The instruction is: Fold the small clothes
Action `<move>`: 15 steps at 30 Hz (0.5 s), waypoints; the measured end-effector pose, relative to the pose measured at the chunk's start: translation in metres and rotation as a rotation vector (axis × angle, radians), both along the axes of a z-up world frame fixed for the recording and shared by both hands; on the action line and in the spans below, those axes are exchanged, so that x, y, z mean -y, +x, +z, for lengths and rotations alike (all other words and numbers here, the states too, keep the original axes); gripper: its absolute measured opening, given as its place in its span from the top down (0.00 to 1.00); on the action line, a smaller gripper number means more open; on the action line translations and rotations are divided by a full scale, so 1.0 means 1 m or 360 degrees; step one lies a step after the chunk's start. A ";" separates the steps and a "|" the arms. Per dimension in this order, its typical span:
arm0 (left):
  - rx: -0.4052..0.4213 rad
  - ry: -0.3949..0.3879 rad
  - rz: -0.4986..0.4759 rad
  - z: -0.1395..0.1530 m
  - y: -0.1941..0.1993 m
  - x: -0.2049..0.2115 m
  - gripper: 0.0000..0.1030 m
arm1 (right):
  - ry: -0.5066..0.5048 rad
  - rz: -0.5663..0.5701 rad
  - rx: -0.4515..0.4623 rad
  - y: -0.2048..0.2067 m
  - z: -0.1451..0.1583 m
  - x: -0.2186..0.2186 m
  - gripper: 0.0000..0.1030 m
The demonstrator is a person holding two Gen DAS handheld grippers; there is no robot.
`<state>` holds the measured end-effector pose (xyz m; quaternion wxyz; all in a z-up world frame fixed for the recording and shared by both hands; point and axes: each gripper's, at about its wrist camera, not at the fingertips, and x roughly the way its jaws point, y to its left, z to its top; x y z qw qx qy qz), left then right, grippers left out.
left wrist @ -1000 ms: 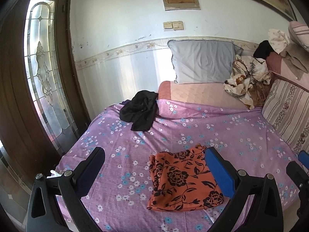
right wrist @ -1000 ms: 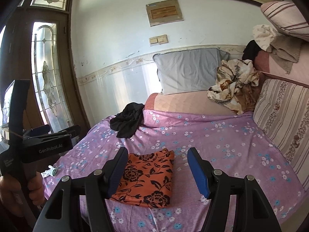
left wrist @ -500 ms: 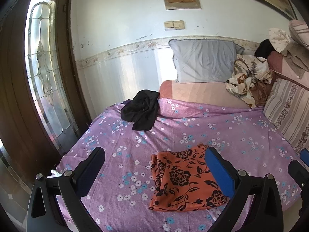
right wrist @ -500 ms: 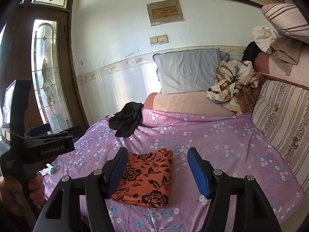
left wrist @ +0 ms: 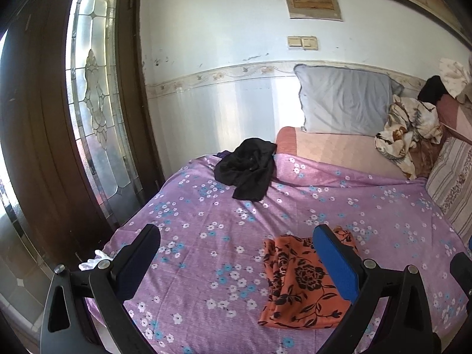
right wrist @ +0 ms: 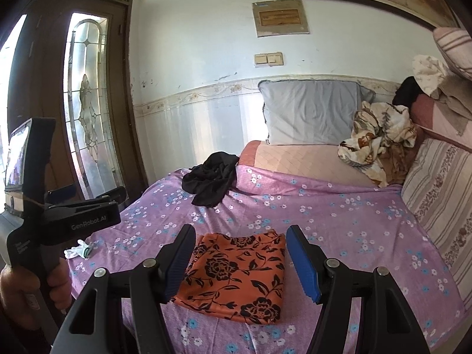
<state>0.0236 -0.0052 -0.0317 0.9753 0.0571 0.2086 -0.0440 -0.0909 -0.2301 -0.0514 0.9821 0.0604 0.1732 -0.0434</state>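
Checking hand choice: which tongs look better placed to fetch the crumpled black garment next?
Probably left: in its view the crumpled black garment sits between its open tongs; right tongs frame the folded orange floral cloth.

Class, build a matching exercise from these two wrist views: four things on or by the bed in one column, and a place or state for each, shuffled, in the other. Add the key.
Things
1. orange floral cloth
2. black garment
3. grey pillow
4. white sock

Places or states
A. crumpled, at the far end of the purple sheet
B. upright against the wall
C. folded flat, at the near edge
D. at the sheet's left edge, near the door

Pairs: 1-C, 2-A, 3-B, 4-D
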 end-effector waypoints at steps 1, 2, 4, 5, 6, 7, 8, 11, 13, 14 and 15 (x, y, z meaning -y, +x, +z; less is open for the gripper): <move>-0.0002 -0.0003 0.0004 0.000 0.001 -0.001 0.00 | -0.0001 0.0004 0.0000 0.001 0.001 -0.002 0.35; -0.0006 -0.0006 0.0010 -0.001 0.002 -0.003 0.00 | 0.0000 0.0016 -0.0003 0.005 0.003 -0.005 0.35; -0.0011 -0.0008 0.0012 -0.002 0.004 -0.005 0.00 | 0.0002 0.0020 -0.0002 0.006 0.004 -0.006 0.35; -0.0012 -0.0004 0.0016 -0.003 0.005 -0.006 0.00 | 0.0003 0.0031 0.0000 0.009 0.005 -0.009 0.35; -0.0011 -0.0002 0.0022 -0.003 0.005 -0.006 0.00 | -0.0002 0.0035 -0.0001 0.010 0.005 -0.012 0.35; -0.0012 -0.0006 0.0022 -0.003 0.005 -0.007 0.00 | -0.0008 0.0037 -0.0002 0.011 0.005 -0.013 0.35; -0.0015 -0.0010 0.0022 -0.003 0.006 -0.008 0.00 | -0.0015 0.0040 -0.0004 0.012 0.005 -0.015 0.35; -0.0016 -0.0023 0.0034 -0.004 0.009 -0.010 0.00 | -0.0030 0.0052 -0.0012 0.015 0.004 -0.019 0.35; -0.0024 -0.0030 0.0039 -0.005 0.011 -0.011 0.00 | -0.0035 0.0053 -0.0016 0.016 0.004 -0.020 0.35; -0.0026 -0.0031 0.0043 -0.006 0.012 -0.012 0.00 | -0.0038 0.0055 -0.0021 0.018 0.003 -0.021 0.35; -0.0031 -0.0035 0.0040 -0.008 0.013 -0.012 0.00 | -0.0037 0.0058 -0.0028 0.019 0.001 -0.021 0.35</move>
